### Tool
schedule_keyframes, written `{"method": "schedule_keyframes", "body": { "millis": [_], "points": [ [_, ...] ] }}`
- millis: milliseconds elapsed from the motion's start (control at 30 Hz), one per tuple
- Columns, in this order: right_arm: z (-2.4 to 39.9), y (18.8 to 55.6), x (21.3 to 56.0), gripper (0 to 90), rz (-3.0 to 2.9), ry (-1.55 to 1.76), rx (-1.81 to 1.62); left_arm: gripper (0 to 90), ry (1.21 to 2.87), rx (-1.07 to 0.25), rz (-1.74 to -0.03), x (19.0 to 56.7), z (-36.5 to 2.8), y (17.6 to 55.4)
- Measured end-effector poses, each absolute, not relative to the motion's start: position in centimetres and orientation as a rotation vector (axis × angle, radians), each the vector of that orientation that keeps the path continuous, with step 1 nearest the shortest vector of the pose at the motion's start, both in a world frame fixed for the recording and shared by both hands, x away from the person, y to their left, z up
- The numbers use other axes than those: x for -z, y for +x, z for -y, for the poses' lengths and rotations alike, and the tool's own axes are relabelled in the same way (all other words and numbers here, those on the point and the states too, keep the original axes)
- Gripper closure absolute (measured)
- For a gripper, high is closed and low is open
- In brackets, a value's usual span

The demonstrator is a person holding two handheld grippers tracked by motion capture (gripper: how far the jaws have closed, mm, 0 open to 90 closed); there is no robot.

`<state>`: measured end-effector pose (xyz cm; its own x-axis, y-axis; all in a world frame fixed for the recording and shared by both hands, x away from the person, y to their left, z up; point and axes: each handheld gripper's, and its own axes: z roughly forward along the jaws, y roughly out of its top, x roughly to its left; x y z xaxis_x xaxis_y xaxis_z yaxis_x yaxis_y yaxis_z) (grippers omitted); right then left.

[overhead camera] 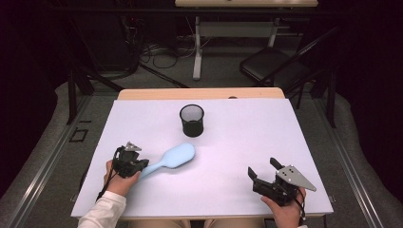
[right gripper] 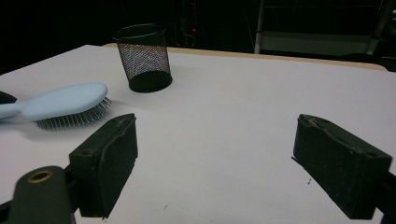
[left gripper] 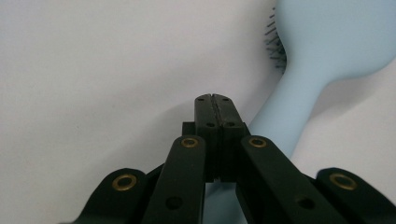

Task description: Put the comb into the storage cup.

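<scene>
Left gripper (left gripper: pixel 215 100): jaws pressed together on nothing, tips over the hairbrush (overhead camera: pixel 172 159) handle
Hairbrush: flat on the white table (overhead camera: pixel 237 142), bristles down, near the mesh cup (overhead camera: pixel 192 120)
Right gripper (right gripper: pixel 215 163): wide, empty, well apart
Risk: closed tips may push the handle and spin the brush away instead of gripping it

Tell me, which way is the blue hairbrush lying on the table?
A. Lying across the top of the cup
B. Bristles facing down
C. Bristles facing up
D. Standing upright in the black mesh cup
B: in the right gripper view the hairbrush shows its smooth blue back on top and its bristles underneath toward the table, apart from the mesh cup.
</scene>
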<state>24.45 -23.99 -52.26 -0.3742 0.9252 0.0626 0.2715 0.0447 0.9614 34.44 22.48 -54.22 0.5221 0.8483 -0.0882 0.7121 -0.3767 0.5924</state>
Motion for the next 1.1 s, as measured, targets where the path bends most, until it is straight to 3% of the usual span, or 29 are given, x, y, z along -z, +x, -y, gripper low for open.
{"method": "schedule_keyframes", "body": {
  "millis": [1100],
  "points": [
    [24.0,24.5,52.2,13.3,-1.713,1.211,-1.354,90.0,2.192,-0.321,-1.179,54.2,-21.7,32.0]
  ]
}}
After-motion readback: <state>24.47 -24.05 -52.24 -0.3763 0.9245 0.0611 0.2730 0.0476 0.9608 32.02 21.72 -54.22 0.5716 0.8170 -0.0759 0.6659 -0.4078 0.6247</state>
